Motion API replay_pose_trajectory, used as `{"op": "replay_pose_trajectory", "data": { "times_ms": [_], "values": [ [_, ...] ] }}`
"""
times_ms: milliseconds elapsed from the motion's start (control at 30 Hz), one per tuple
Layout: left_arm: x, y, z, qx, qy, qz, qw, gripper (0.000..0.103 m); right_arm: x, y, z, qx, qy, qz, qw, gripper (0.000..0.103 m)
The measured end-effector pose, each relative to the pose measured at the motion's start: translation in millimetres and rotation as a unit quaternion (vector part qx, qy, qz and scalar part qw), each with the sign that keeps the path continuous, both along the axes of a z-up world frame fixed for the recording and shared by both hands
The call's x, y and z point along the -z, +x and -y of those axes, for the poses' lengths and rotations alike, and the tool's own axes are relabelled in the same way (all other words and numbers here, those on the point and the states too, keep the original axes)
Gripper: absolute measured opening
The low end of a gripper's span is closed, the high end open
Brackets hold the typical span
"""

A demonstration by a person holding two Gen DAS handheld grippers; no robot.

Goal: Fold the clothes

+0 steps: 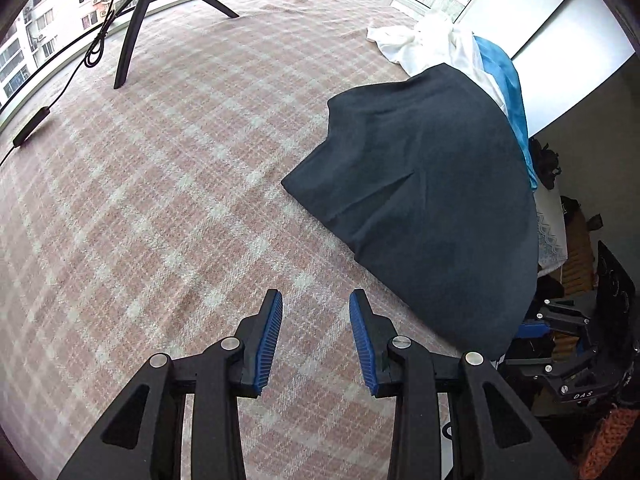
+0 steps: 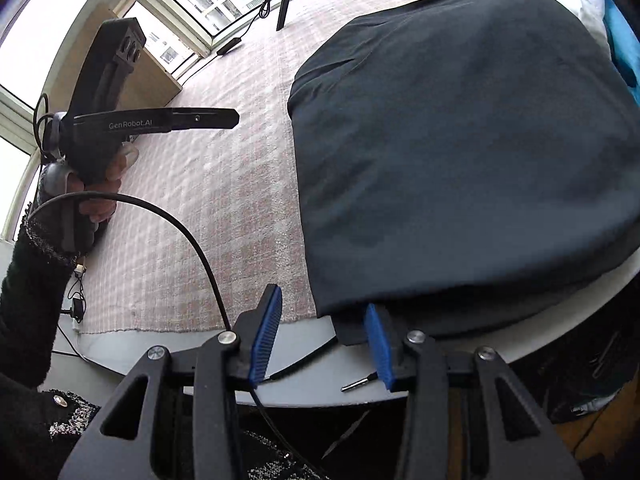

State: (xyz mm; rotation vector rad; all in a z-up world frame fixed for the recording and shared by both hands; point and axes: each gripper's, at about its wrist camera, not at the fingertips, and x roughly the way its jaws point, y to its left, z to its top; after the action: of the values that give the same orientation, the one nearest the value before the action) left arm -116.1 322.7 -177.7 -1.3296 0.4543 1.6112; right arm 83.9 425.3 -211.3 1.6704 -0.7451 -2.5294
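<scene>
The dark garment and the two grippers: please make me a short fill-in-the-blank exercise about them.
1. The dark garment lies on a ___ cloth.
2. Beyond it lie a white garment and a ___ one.
3. Between the left gripper fingers there is ___.

Missing: checked; blue; nothing

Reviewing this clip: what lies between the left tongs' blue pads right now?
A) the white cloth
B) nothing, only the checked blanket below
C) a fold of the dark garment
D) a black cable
B: the left tongs stand apart over bare checked blanket, with the dark garment off to their right, untouched.
</scene>
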Motion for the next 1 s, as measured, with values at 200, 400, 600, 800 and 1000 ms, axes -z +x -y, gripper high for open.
{"op": "replay_pose_trajectory", "data": {
  "times_ms": [200, 400, 600, 800, 1000],
  "values": [
    [15, -42, -15, 0.021, 0.017, -0.001, 0.9996, 0.037, 2, -3, 9, -0.027, 0.013, 0.011, 0.999, 0.002],
    [16, -55, -38, 0.057, 0.008, -0.02, 0.9981, 0.045, -7, 2, -4, -0.006, -0.009, 0.003, 1.0, 0.002],
    [10, -52, -37, 0.072, 0.013, -0.019, 0.9971, 0.045, -10, -1, 7, 0.006, 0.036, 0.01, 0.999, 0.039],
    [7, -44, -30, 0.085, 0.004, -0.031, 0.9959, 0.045, -3, -12, 14, -0.003, 0.04, -0.008, 0.999, 0.0],
    [6, -45, -13, 0.075, 0.006, -0.016, 0.997, 0.045, -21, 5, 8, -0.012, 0.022, 0.0, 1.0, 0.0]
  ]
}}
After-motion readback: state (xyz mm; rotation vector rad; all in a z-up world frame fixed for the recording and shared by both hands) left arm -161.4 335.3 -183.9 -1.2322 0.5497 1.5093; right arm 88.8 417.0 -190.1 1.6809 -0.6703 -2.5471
